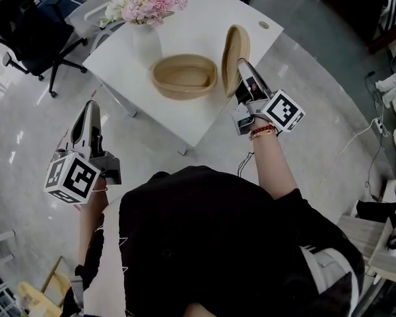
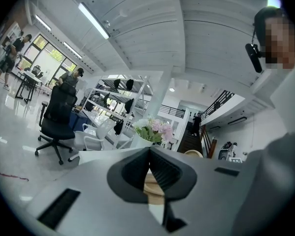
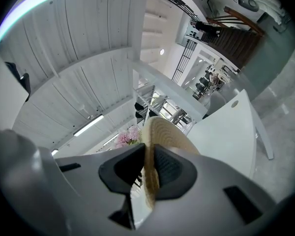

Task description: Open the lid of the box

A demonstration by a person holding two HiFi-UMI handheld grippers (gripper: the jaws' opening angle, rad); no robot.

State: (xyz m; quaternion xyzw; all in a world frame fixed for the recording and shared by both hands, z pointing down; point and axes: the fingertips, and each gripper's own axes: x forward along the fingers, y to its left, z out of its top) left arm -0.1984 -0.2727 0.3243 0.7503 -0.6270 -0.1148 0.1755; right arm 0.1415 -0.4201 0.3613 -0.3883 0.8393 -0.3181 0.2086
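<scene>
Jaws pressed together and empty, the left gripper (image 1: 91, 107) hangs nearest, off the table (image 1: 204, 18) at its near-left edge. Farther, the right gripper (image 1: 243, 65) pinches the lid (image 1: 235, 53) by its near rim, holding it on edge just right of the open box (image 1: 183, 76). Both are oval, tan and ribbed; probably light, stiff and somewhat brittle, so the rim suits gripping. Beyond stands a white vase (image 1: 146, 43).
</scene>
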